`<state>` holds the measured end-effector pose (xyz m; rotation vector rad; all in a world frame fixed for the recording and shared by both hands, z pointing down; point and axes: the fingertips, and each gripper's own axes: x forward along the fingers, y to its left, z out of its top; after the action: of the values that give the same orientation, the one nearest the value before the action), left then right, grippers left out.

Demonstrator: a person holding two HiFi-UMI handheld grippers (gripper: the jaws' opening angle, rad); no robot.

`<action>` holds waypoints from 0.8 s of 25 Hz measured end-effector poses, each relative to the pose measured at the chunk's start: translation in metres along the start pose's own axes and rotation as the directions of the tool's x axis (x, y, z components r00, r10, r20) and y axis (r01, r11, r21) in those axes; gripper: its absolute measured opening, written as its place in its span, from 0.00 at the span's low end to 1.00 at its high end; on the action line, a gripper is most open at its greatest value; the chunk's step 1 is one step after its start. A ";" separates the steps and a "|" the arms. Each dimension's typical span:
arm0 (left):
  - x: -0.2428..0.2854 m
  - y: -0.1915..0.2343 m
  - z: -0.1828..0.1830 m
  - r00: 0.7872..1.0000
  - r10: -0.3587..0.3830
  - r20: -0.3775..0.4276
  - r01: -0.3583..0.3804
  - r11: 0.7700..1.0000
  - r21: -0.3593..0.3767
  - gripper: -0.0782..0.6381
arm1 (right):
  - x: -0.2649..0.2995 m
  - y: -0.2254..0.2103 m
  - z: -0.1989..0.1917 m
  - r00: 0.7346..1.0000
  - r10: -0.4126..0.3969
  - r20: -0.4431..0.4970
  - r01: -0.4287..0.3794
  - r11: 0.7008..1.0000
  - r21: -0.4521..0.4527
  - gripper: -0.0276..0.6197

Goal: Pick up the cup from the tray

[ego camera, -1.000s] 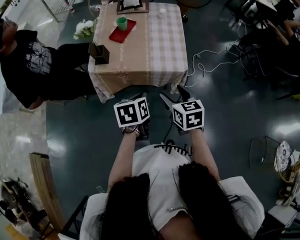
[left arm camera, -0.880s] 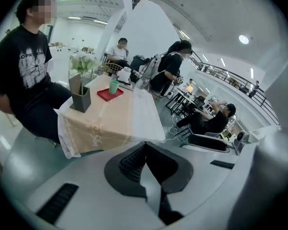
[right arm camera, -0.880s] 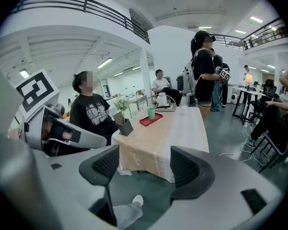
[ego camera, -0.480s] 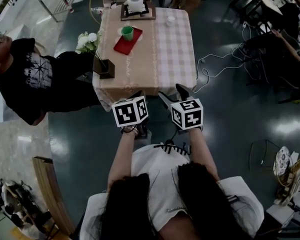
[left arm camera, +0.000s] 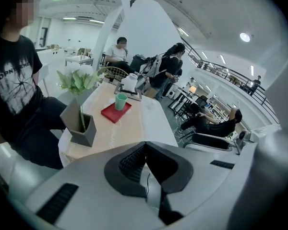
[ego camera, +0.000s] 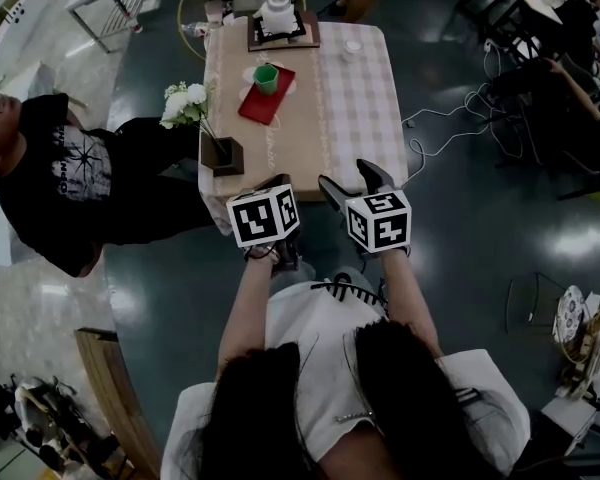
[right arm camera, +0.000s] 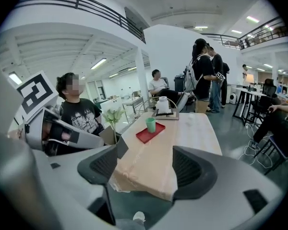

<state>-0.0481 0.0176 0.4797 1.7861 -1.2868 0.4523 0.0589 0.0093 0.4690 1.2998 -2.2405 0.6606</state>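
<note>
A green cup (ego camera: 267, 78) stands upright on a red tray (ego camera: 261, 104) at the far left part of the cloth-covered table (ego camera: 330, 118). In the left gripper view the cup (left arm camera: 120, 101) and tray (left arm camera: 114, 114) lie well ahead, beyond my left gripper (left arm camera: 145, 148), which is shut with nothing in it. My right gripper (right arm camera: 146, 166) has its jaws wide and opening, with nothing between them; the cup (right arm camera: 150, 124) and tray (right arm camera: 148, 134) are far ahead of it. Both grippers, left (ego camera: 279, 184) and right (ego camera: 351, 181), hover at the table's near edge.
A dark box vase with white flowers (ego camera: 223, 154) stands at the near left corner. A white teapot on a dark tray (ego camera: 278, 13) and a small white cup (ego camera: 353, 46) sit at the far end. A person in a black shirt (ego camera: 60, 178) stands left of the table. Cables (ego camera: 450, 118) lie on the floor to the right.
The table has come closer in the head view, and both grippers have gone from short of it to its near edge.
</note>
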 end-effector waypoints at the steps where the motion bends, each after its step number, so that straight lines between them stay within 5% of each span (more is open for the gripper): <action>1: 0.001 0.005 0.004 1.000 0.003 0.002 -0.003 1.000 -0.004 0.12 | 0.004 0.002 0.004 1.000 -0.001 0.004 0.001 1.000 -0.005 0.58; 20: 0.028 0.050 0.067 0.998 0.053 0.042 -0.050 0.997 -0.062 0.12 | 0.088 0.008 0.069 0.996 0.090 -0.027 -0.091 0.994 -0.060 0.61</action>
<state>-0.0939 -0.0578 0.4833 1.7234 -1.3651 0.4003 0.0027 -0.0873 0.4674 1.1604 -2.2929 0.6310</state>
